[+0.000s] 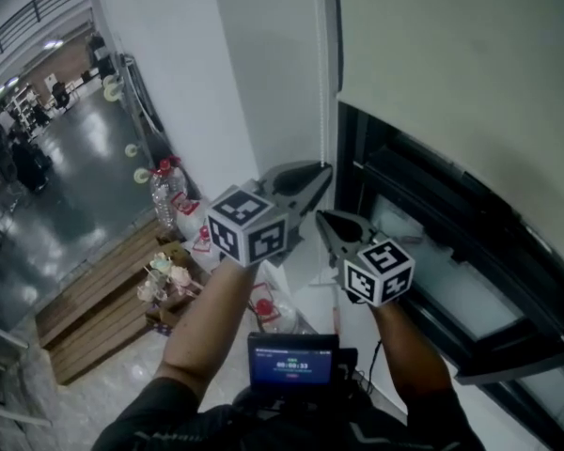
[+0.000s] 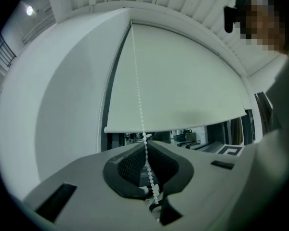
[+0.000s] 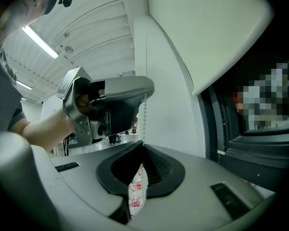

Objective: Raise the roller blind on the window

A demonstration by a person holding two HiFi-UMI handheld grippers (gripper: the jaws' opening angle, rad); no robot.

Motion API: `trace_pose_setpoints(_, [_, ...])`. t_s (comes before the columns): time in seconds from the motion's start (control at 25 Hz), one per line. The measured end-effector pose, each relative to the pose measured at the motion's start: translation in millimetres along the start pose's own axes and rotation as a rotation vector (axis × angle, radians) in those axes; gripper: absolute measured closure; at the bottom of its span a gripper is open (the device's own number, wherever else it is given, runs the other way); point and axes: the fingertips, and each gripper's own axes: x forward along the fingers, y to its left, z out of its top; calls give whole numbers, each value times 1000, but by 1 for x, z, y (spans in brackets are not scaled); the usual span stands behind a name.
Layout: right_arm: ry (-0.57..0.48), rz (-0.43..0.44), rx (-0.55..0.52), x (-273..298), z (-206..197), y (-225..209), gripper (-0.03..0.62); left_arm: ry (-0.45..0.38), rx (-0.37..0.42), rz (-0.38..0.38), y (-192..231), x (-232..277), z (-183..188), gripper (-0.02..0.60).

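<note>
Roller blind [image 1: 451, 73] hangs at 1 o'clock in the head view, covering the upper part of the window [image 1: 470, 280]. Figures on the small screen [image 1: 292, 360] at 6 o'clock are too blurred to read. Left claw [image 2: 144, 139] is clenched on the bead chain [image 2: 138, 90]. Directly at its 6 o'clock, right claw [image 3: 142, 143] pinches the same chain.

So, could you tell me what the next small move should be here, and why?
I'd probably draw the left gripper downward. Its jaws are shut on the bead chain, above the right gripper, which pinches the same strand lower down, and the blind covers the upper window, so more chain seems needed.
</note>
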Motion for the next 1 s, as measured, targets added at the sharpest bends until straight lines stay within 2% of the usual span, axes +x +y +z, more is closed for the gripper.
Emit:
trace_pose_setpoints(0.04, [1,-1,2,-1,0,0,592,1,2,-8,-2,2,1,569])
trace_pose_setpoints(0.36, [10,2,14,-8,0,1,592,-63,-43,-41,-8,-5,0,574])
trace_pose_setpoints(0.88, [110,0,85,-2,-58,-2,592,9,-71,11,-9,-9,-59,575])
trace_pose_setpoints(1.0, [133,-3,104,-4,-73,-3,592,32,-54,24,-13,-10,-75,574])
